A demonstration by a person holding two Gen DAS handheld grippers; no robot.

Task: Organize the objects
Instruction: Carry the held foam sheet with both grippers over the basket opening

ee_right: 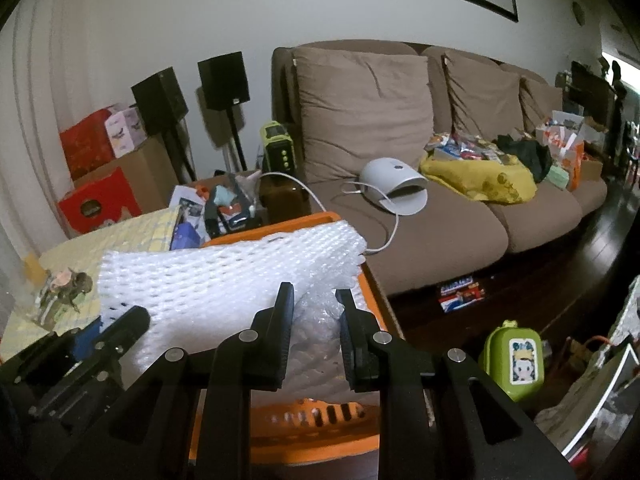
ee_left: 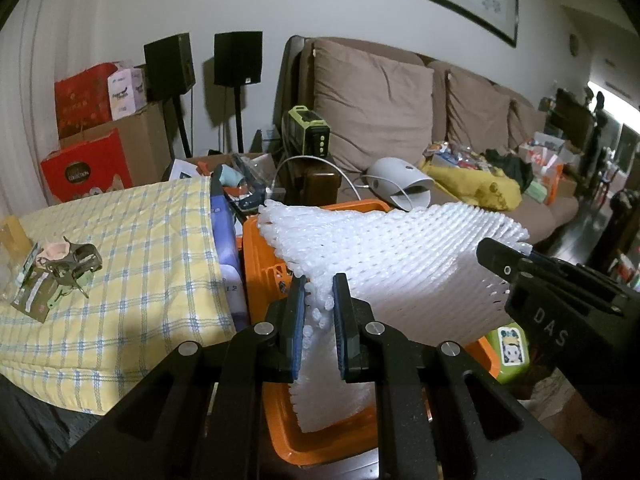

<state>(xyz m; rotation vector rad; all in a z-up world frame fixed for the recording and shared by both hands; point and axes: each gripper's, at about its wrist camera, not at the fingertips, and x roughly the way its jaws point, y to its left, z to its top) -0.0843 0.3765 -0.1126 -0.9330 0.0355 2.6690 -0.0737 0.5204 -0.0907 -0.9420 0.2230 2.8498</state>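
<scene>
A sheet of white foam netting [ee_left: 384, 256] is held in the air over an orange plastic basket [ee_left: 256, 240], gripped at two places. The left gripper [ee_left: 319, 296] is clenched on the sheet's near edge, with the foam squeezed between its blue-padded fingers [ee_left: 297, 320]. The right gripper [ee_right: 314, 304] is closed on a bunched fold of the same netting, seen crumpled between its black fingers [ee_right: 282, 320]. From the left wrist view, the right gripper [ee_left: 496, 258] is seen reaching in from the right side, at the sheet's far corner.

The basket stands just beside a yellow checked cloth [ee_left: 120, 260], on which a small pile of keys and packets [ee_left: 60, 272] lies. A brown sofa [ee_right: 400, 220] fills the background, and a green lunch case [ee_right: 514, 360] sits on the floor to the right.

The step in hand is judged to be lowering the netting into the basket. To do it well, both grips should be kept firm and level, so the springy sheet is not twisted. The sheet should be folded or pressed down inside the basket walls before either grip is loosened, since light foam is likely to spring back up.
</scene>
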